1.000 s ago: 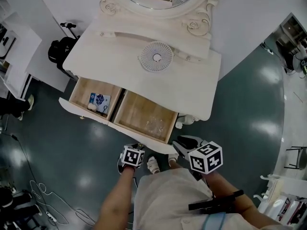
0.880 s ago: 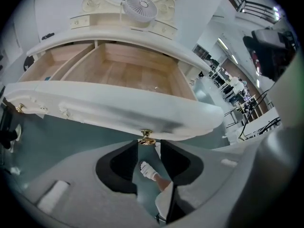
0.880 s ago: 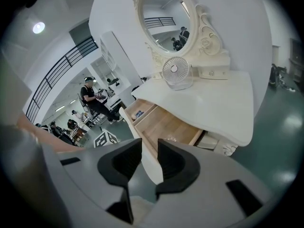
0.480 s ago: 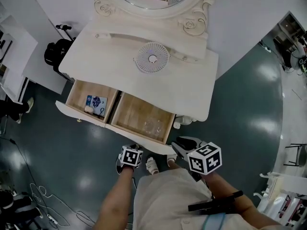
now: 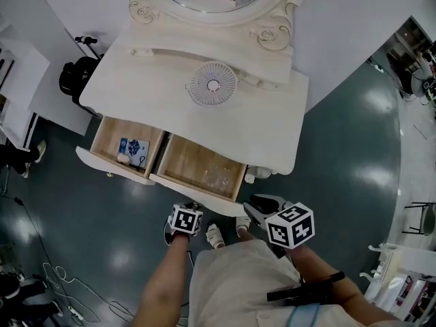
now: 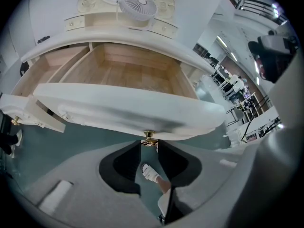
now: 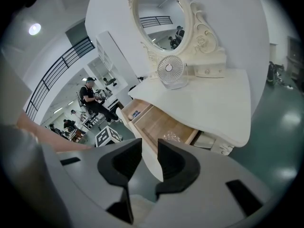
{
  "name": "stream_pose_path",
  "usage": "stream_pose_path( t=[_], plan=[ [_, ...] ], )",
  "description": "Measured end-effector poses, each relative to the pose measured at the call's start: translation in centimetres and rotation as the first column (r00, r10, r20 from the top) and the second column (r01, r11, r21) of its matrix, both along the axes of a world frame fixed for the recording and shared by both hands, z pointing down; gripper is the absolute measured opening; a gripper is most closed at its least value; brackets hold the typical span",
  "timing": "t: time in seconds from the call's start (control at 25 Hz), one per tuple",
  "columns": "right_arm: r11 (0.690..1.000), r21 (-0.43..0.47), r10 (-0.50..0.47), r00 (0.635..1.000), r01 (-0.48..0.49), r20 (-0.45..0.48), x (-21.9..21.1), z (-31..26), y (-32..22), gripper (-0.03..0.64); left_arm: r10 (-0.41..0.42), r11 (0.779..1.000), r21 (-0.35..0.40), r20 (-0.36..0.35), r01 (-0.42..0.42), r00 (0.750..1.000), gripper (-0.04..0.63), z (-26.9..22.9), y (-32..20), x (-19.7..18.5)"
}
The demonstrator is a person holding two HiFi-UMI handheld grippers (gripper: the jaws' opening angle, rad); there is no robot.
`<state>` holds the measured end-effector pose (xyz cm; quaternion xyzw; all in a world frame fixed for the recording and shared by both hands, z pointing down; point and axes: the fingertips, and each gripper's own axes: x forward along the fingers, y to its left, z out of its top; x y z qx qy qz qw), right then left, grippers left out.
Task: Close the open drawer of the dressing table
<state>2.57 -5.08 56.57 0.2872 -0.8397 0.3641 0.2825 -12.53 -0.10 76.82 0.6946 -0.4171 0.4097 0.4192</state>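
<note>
Presently, the dressing table [image 5: 262,131] stands against the wall with both drawers pulled out, the wider open drawer [image 5: 194,162] directly ahead of the person and a smaller drawer [image 5: 107,140] beside it holding small items. The left gripper [image 6: 150,145] sits under the curved drawer front, its jaws closing with the brass knob [image 6: 150,137] between their tips, pads not yet pressing on it. The right gripper [image 7: 149,152] hangs near the front's right end, jaws apart and holding nothing.
</note>
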Motion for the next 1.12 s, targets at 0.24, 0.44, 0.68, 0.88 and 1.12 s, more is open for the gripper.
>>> stream_pose_path(
  t=[0.24, 0.44, 0.68, 0.88, 1.12],
  plan=[
    [1.0, 0.0, 0.005, 1.0, -0.005, -0.002, 0.3, 0.1, -0.7, 0.109, 0.012, 1.0, 0.001, 0.004, -0.012, 1.0, 0.116, 0.1, -1.3, 0.2],
    [1.0, -0.003, 0.016, 1.0, -0.016, -0.005, 0.9, 0.2, -0.9, 0.109, 0.006, 1.0, -0.003, 0.003, -0.006, 1.0, 0.115, 0.0, -2.1, 0.3],
    [1.0, -0.015, 0.019, 1.0, -0.02, -0.007, 1.7, 0.5, -1.0, 0.109, 0.011, 1.0, -0.008, 0.006, -0.011, 1.0, 0.114, 0.0, -3.0, 0.7],
    [0.999, -0.024, 0.022, 1.0, -0.022, -0.008, 2.1, 0.9, -1.3, 0.109, 0.011, 1.0, -0.007, 0.015, -0.011, 1.0, 0.114, 0.0, -3.9, 0.9],
    [0.999, -0.035, 0.027, 1.0, -0.027, -0.002, 2.3, 1.2, -1.6, 0.109, 0.018, 1.0, 0.0, 0.021, -0.018, 1.0, 0.112, 0.0, -5.0, 1.1]
  ],
)
